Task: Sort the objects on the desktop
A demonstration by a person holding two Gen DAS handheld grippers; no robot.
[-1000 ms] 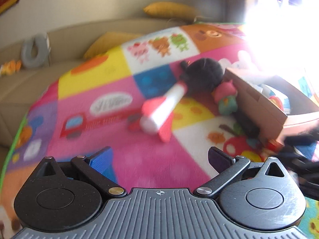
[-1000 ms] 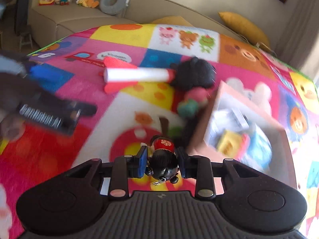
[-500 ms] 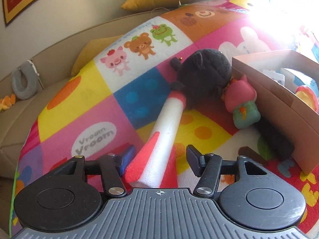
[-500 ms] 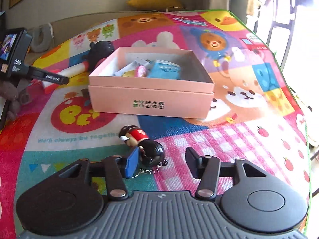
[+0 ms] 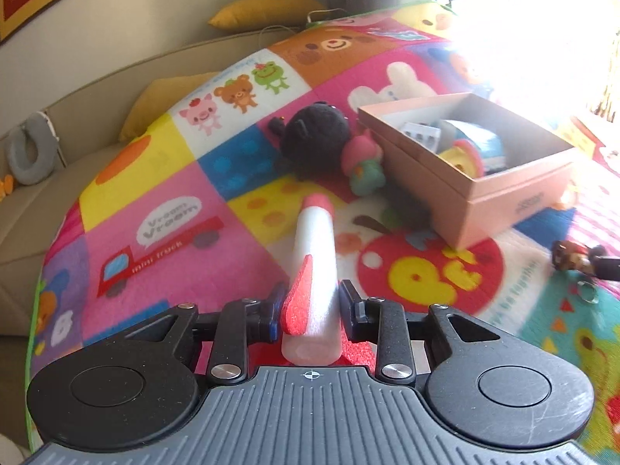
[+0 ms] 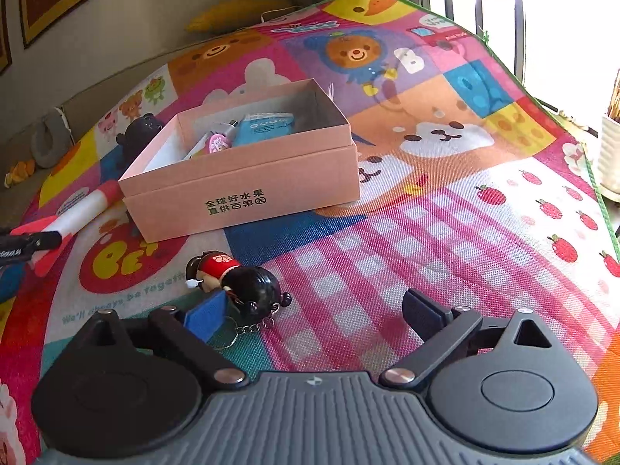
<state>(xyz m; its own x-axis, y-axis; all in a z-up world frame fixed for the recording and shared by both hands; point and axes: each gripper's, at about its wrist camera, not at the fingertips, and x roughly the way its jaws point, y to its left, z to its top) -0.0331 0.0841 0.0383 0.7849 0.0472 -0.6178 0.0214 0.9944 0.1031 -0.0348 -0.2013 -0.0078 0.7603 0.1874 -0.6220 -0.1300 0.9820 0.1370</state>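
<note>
Left wrist view shows the left gripper (image 5: pixel 312 306) squeezing the foam rocket (image 5: pixel 313 271) over the play mat (image 5: pixel 162 178). The pink box (image 6: pixel 248 182) holds a blue packet (image 6: pixel 267 128) and small toys. The right gripper (image 6: pixel 314 312) gapes wide, the doll keychain (image 6: pixel 236 281) lying beside its left finger.

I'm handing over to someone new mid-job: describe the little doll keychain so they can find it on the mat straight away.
Find the open pink box on the colourful play mat. On the mat just in front of its printed long side, by the right gripper, which is open, lies the doll keychain. It alone has a glossy black head, a red body and a metal chain with a ring.
</note>
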